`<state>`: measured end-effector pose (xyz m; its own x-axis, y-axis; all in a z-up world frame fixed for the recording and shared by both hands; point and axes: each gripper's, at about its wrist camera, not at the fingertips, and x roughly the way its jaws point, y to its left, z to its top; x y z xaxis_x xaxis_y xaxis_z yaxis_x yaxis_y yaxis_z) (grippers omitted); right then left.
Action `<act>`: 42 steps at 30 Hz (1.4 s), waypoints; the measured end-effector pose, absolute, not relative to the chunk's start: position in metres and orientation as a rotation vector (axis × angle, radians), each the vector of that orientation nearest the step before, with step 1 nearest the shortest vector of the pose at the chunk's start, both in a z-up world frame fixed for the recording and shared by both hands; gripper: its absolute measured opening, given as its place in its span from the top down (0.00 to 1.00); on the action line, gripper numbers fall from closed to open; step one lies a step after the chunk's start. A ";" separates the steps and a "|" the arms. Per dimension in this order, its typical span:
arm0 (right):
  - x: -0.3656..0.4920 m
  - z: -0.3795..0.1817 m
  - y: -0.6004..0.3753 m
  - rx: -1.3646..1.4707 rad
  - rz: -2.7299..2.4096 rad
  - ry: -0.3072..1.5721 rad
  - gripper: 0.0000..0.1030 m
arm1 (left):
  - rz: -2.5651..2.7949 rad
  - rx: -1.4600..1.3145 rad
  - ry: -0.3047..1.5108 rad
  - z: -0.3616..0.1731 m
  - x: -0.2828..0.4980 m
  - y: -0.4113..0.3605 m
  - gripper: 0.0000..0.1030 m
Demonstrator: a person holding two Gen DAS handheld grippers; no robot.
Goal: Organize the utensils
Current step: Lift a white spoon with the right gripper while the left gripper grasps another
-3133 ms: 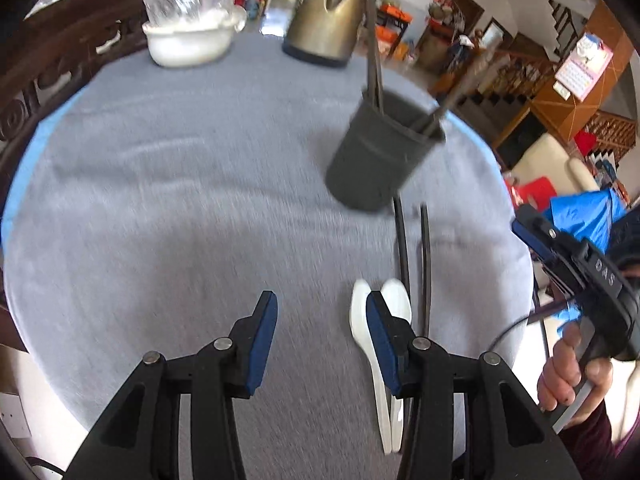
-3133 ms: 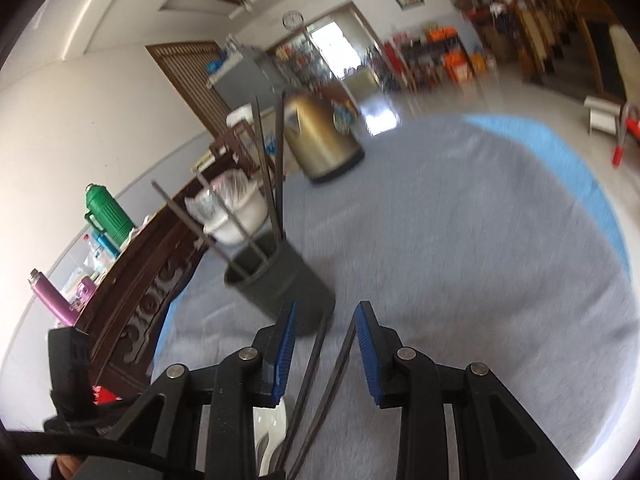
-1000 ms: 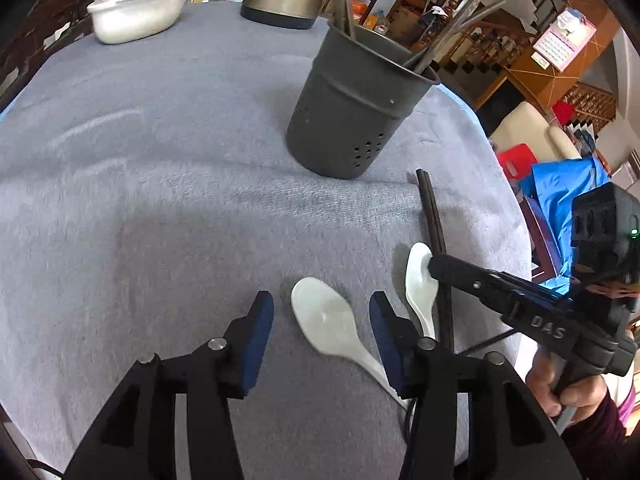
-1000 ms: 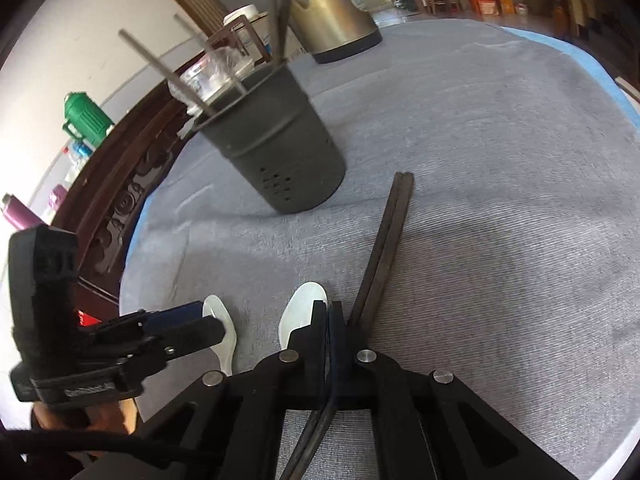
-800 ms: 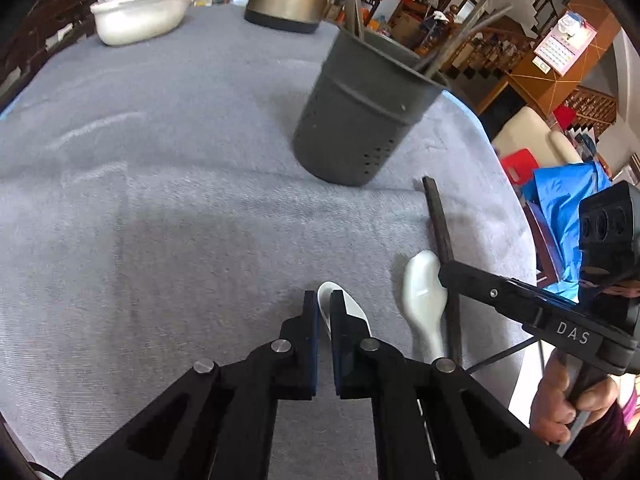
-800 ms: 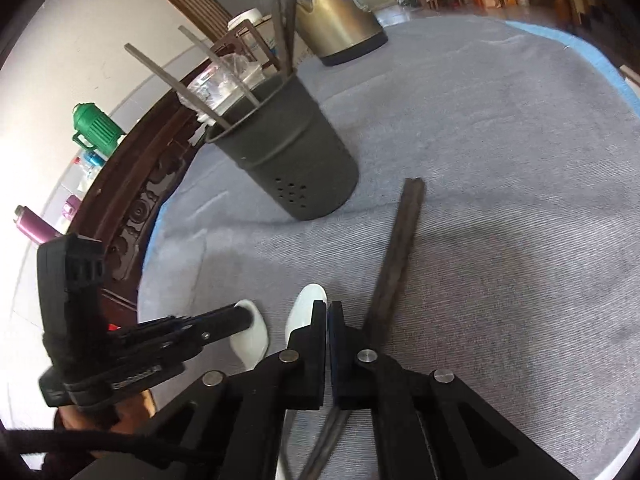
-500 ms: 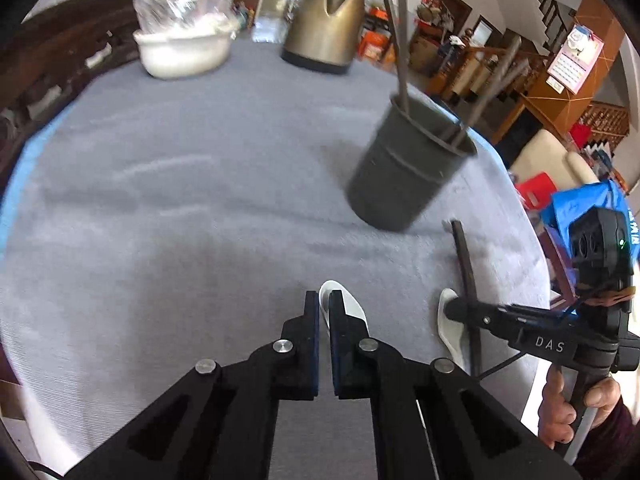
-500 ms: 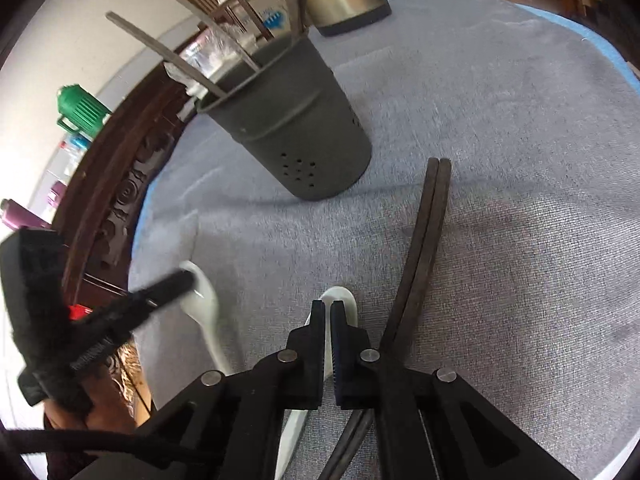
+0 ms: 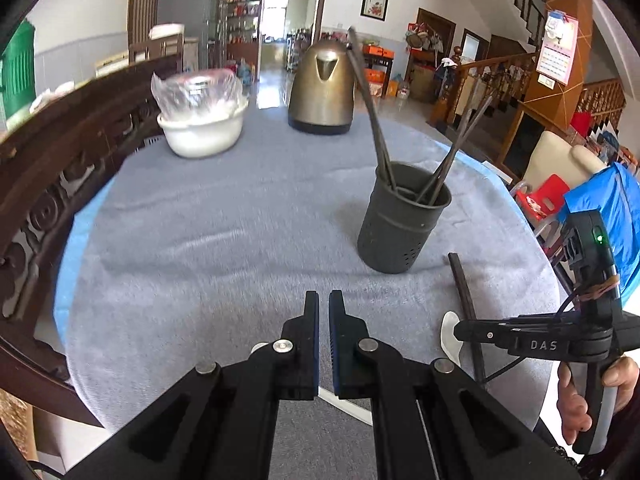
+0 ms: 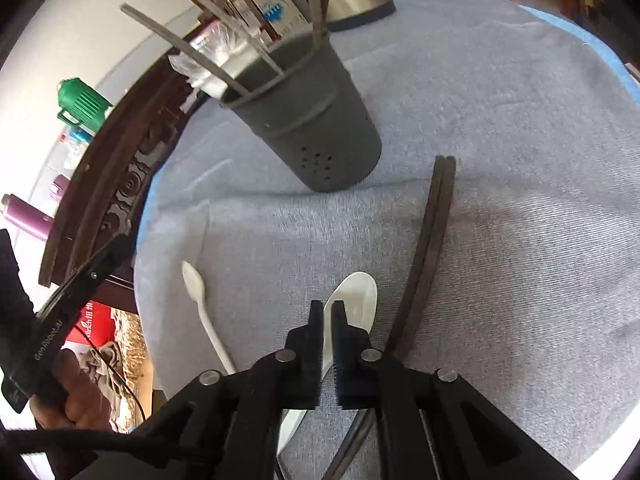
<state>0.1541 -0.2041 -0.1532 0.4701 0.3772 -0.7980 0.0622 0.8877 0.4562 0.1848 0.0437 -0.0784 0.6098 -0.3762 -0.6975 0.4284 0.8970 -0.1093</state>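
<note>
A dark grey utensil cup [image 9: 402, 228] [image 10: 316, 120] with several dark chopsticks stands on the grey tablecloth. My left gripper [image 9: 324, 312] is shut on a white plastic spoon [image 10: 202, 312], lifted above the cloth; its handle shows below the jaws [image 9: 346, 406]. My right gripper [image 10: 327, 320] is shut on a second white spoon [image 10: 356, 296], seen near the cloth in the left wrist view [image 9: 450, 334]. A pair of dark chopsticks [image 10: 430, 248] [image 9: 462, 288] lies on the cloth right of the spoon.
A brass kettle [image 9: 322, 88] and a white bowl covered in plastic [image 9: 202, 120] stand at the far side of the round table [image 9: 200, 240]. A carved wooden chair back [image 9: 48, 184] is at the left edge. Furniture crowds the right.
Both grippers closed on a spoon each. My left gripper has risen and pulled back with its spoon. The right gripper has stayed low with its spoon by the chopsticks.
</note>
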 end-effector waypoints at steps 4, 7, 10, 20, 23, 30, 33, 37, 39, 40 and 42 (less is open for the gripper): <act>0.152 -0.149 -0.207 0.461 0.190 1.063 0.65 | -0.437 0.090 0.798 -0.079 0.186 0.046 0.95; 0.157 -0.150 -0.201 0.424 0.155 1.082 0.65 | -0.422 0.028 0.867 -0.090 0.194 0.057 0.95; 0.164 -0.155 -0.195 0.386 0.127 1.112 0.64 | -0.390 -0.093 0.989 -0.109 0.207 0.080 0.86; 0.181 -0.162 -0.164 0.213 0.056 1.159 0.45 | -0.357 -0.394 1.206 -0.151 0.231 0.113 0.51; 0.185 -0.162 -0.156 0.134 0.002 1.173 0.55 | -0.351 -0.417 1.262 -0.163 0.241 0.103 0.50; 0.186 -0.163 -0.151 0.078 0.000 1.149 0.72 | -0.317 -0.334 1.245 -0.164 0.249 0.073 0.59; 0.182 -0.161 -0.161 0.146 0.034 1.131 0.72 | -0.325 -0.277 1.250 -0.168 0.246 0.062 0.91; 0.178 -0.151 -0.176 0.227 0.060 1.063 0.72 | -0.326 -0.253 1.220 -0.167 0.242 0.057 0.94; 0.175 -0.147 -0.184 0.270 0.075 1.020 0.72 | -0.334 -0.252 1.199 -0.164 0.240 0.055 0.95; 0.173 -0.144 -0.189 0.294 0.082 0.993 0.72 | -0.336 -0.246 1.183 -0.160 0.239 0.053 0.95; 0.170 -0.136 -0.195 0.330 0.091 0.934 0.72 | -0.346 -0.241 1.158 -0.151 0.238 0.054 0.95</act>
